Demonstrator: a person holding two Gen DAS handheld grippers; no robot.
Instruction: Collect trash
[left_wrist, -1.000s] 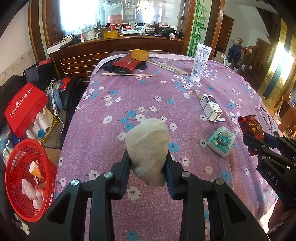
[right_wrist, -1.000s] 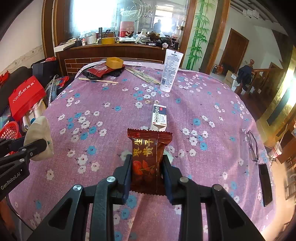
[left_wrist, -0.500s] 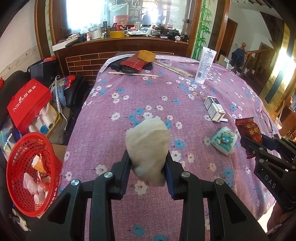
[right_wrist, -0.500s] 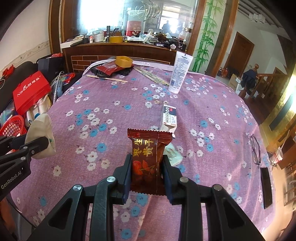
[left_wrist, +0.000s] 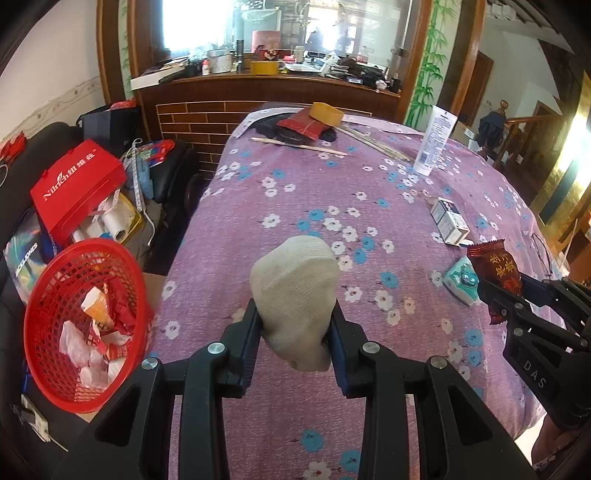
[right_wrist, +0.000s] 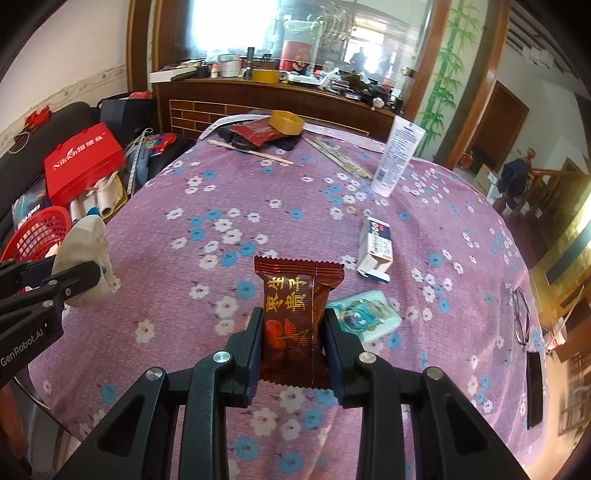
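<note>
1. Now the left gripper (left_wrist: 295, 325) is clamped on a beige cloth wad (left_wrist: 295, 291), and the right gripper (right_wrist: 293, 339) on a brown snack wrapper (right_wrist: 295, 314); both are above the purple tablecloth (left_wrist: 280, 192).
2. The thin wrapper may slip out during transport.
3. The red mesh basket (left_wrist: 40, 328) stands below the table's left edge; releasing too early would drop the trash onto the floor clutter.
4. The tablecloth toward that edge is free.

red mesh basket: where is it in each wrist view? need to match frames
Left wrist: the red mesh basket sits low at the left, off the table's edge, its inside with trash in view.
Right wrist: only its rim shows at the far left edge, behind the cream wad.
Shared landmark: the white tube standing on the purple cloth.
</note>
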